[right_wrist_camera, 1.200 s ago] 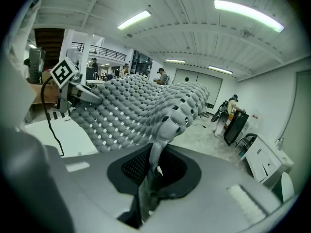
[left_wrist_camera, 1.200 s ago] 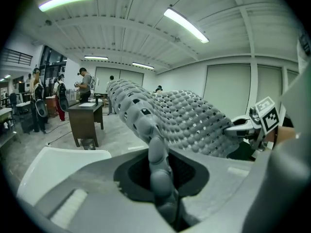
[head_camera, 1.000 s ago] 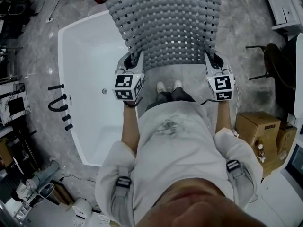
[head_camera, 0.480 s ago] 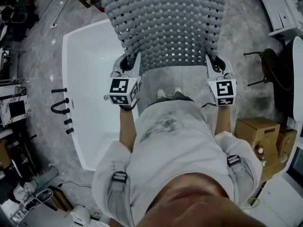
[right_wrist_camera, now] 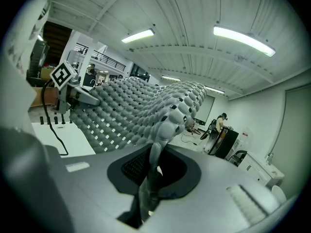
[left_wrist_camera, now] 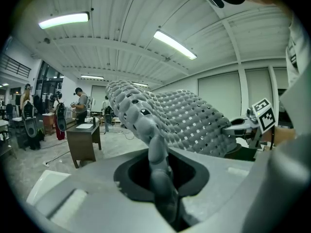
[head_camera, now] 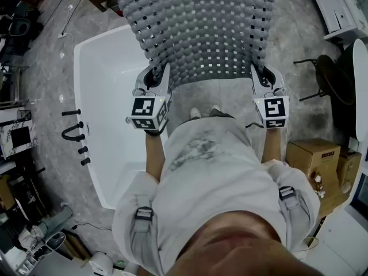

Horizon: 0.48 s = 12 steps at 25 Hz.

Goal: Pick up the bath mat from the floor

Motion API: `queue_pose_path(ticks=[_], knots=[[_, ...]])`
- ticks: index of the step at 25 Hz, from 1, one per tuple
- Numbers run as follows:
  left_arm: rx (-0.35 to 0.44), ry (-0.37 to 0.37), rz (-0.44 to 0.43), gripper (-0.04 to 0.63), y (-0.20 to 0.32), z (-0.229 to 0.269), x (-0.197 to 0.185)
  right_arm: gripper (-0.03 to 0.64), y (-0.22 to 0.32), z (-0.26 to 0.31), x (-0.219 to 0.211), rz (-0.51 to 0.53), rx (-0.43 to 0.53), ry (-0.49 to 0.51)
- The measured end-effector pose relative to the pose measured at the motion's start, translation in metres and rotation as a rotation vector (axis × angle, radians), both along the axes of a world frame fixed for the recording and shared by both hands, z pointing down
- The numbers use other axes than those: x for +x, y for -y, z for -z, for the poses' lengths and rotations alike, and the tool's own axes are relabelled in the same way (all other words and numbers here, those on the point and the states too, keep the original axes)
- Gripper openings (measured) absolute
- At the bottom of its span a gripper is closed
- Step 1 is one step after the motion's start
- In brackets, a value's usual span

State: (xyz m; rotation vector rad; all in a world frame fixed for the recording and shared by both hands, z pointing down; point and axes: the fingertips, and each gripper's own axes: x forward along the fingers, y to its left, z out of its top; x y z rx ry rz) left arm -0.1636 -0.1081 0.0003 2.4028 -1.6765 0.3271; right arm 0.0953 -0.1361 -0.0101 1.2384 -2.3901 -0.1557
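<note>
Both pairs of jaws are pinched nearly together on the bath mat point(head_camera: 201, 27). In the left gripper view, the left gripper point(left_wrist_camera: 163, 198) clamps one near corner of the grey, bobbled, hole-pierced sheet. In the right gripper view, the right gripper point(right_wrist_camera: 146, 193) nips the other near corner the same way.

From the head view the mat spreads out between the two grippers in front of the person, held clear of the grey stone floor point(head_camera: 299, 33). Its left part reaches over the white bathtub point(head_camera: 109, 96).

Each gripper's marker cube point(head_camera: 145, 112) bears only black-and-white square patterns, no words.

Pale shoes point(head_camera: 195, 113) show just below the mat's near edge. Dark fittings point(head_camera: 75, 132) stand on the tub's left rim. To the right sits a cardboard box point(head_camera: 313, 154) whose label is too small to read.
</note>
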Motion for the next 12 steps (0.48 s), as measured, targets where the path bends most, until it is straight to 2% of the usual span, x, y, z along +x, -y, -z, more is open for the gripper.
queue_pose_path(ticks=[12], knots=[[0.002, -0.002, 0.011, 0.058, 0.0054, -0.0028, -0.0036, 0.037, 0.0080, -0.0012, -0.0047, 0.005, 0.005, -0.002]])
